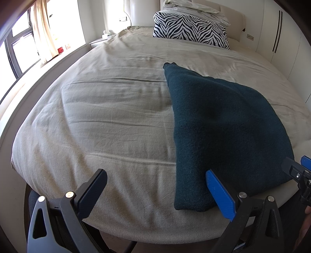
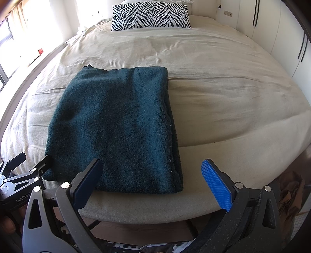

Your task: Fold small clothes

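Note:
A dark teal knitted garment (image 2: 116, 128) lies folded into a flat rectangle near the foot of the bed (image 2: 223, 93); in the left wrist view the same garment (image 1: 223, 126) fills the right half. My left gripper (image 1: 155, 184) hangs open just over the bed's near edge, its blue finger (image 1: 219, 194) above the garment's near left corner, nothing between the fingers. My right gripper (image 2: 151, 179) is open too, above the garment's near edge, holding nothing. The left gripper (image 2: 29, 165) also shows at the lower left of the right wrist view, and the right gripper's tip (image 1: 297, 169) at the right edge of the left wrist view.
A zebra-print pillow (image 2: 150, 14) lies at the head of the bed, with crumpled pale bedding (image 1: 194, 9) piled on it. Windows with a curtain (image 1: 42, 29) run along the left. White wardrobe doors (image 2: 272, 29) stand on the right. Beige sheet lies bare around the garment.

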The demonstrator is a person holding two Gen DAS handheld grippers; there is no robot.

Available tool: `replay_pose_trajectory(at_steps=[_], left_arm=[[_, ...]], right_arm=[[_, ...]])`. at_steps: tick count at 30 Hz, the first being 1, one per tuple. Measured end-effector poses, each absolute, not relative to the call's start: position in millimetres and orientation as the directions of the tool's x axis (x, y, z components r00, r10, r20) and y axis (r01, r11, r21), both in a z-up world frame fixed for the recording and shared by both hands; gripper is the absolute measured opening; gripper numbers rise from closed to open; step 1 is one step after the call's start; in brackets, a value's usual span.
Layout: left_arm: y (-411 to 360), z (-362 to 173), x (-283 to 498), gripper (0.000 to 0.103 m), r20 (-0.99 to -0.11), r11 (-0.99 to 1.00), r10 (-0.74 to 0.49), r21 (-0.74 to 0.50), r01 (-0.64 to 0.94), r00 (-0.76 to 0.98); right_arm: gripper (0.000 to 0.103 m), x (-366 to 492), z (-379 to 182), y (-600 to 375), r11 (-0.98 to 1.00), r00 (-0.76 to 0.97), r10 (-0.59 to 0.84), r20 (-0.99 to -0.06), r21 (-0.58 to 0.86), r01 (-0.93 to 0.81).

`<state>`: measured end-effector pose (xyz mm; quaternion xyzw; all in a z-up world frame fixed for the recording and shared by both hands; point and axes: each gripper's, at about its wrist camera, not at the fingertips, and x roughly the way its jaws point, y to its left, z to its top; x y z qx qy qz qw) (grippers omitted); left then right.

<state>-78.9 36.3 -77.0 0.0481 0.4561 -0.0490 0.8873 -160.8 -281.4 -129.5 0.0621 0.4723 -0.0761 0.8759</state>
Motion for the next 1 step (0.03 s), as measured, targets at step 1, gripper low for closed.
replay_pose_trajectory(at_steps=[1], left_arm=[[36.8, -77.8, -79.9, 0.103, -0.815, 0.991, -0.042, 0.04, 0.128, 0.579]], right_arm=[[0.103, -160.9, -129.6, -281.0, 0.981, 0.542, -0.076, -0.837, 0.037, 0.193]])
